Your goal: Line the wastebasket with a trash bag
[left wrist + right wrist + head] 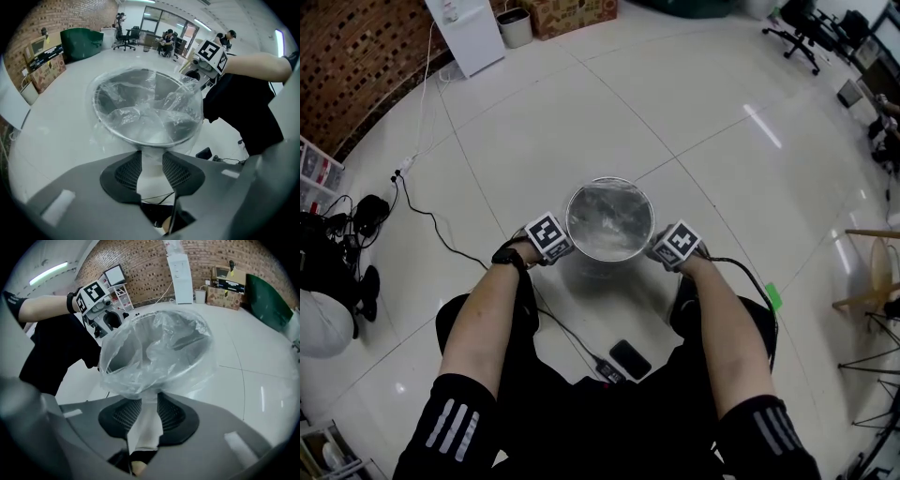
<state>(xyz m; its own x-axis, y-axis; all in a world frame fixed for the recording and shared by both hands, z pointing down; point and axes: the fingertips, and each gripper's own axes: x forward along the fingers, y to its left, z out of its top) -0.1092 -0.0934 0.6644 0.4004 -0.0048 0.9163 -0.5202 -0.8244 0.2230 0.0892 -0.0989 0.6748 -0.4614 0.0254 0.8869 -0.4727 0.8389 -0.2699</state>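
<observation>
My right claw (143, 401) is clenched on a bunched fold of the bag (154, 352), which funnels down between its pads. My left claw (151, 157) is released: its pads stand apart, and the bag's hanging hem just reaches into the gap. In the head view both claws sit at opposite sides of the basket (610, 180), left and right of frame centre. The clear bag lies inside the basket and folds out over its rim. Below it, between my knees, a phone (630, 359) lies on the floor (694, 103). A black cable (437, 222) snakes across the left. A white cabinet (469, 33) stands at the top left.
</observation>
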